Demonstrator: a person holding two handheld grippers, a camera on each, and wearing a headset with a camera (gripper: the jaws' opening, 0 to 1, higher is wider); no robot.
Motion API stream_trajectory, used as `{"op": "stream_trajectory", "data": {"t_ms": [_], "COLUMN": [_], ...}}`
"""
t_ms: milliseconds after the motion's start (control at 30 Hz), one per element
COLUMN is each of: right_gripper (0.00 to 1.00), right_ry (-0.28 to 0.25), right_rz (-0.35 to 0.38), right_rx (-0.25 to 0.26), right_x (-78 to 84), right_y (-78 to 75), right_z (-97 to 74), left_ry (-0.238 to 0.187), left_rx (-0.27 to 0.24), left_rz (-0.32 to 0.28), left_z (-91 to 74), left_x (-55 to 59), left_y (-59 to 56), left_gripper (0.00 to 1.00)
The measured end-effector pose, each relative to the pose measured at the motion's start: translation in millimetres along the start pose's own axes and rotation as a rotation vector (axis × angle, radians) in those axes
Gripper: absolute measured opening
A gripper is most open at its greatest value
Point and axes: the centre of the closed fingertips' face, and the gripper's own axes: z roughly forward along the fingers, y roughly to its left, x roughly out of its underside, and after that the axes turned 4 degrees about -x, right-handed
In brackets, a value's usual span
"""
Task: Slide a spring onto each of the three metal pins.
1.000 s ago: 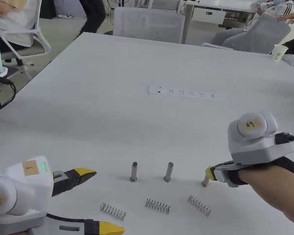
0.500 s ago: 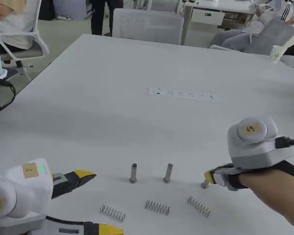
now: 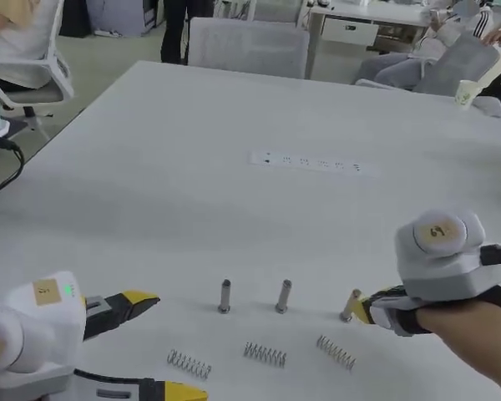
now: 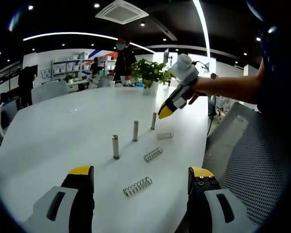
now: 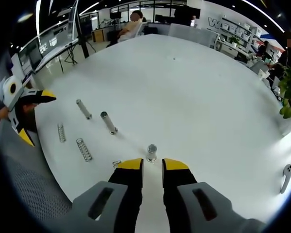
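1. Three metal pins stand upright in a row on the white worktop, close to its near edge: the left pin, the middle pin and the right pin. They are apart from one another.
2. Three springs lie flat in a second row, nearer the person than the pins: the left spring, the middle spring and the right spring. Each lies near the pin of the same place and touches none of them. All three pins are bare.
3. The left tongs are released, with the jaws spread wide and nothing between them. In the head view they sit at the lower left, pointing across toward the rows. In the left gripper view the left spring lies just ahead, between the lines of the two jaws, and the three pins recede beyond it.
4. The right tongs grasp nothing, and their jaws stand a narrow gap apart. In the right gripper view the right pin stands just ahead of the yellow tips, in line with the gap. Whether a tip touches the pin cannot be told.
5. A white power strip lies farther back on the worktop, well apart from the pins and springs.
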Motion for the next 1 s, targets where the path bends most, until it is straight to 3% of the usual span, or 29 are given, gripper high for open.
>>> {"op": "stream_trajectory", "data": {"t_ms": [367,567,1000], "right_gripper": [0.15,0.16,0.15], "right_ry": [0.027,0.054,0.182], "right_rz": [-0.032,-0.107,-0.267], "right_rx": [-0.062,-0.12,-0.195], "right_x": [19.7,27.0,42.3], "right_y": [17.0,35.7,45.5], "right_z": [-5.7,-6.6,4.1], "left_ry": [-0.01,-0.006,-0.009], "left_rx": [-0.002,-0.001,-0.006], "left_rz": [-0.002,0.002,-0.001], "left_z": [0.5,-0.3,-1.3], "left_x": [-0.9,0.4,0.7], "left_y": [1.1,0.8,-0.3], "left_gripper": [0.76,0.76,0.76]}}
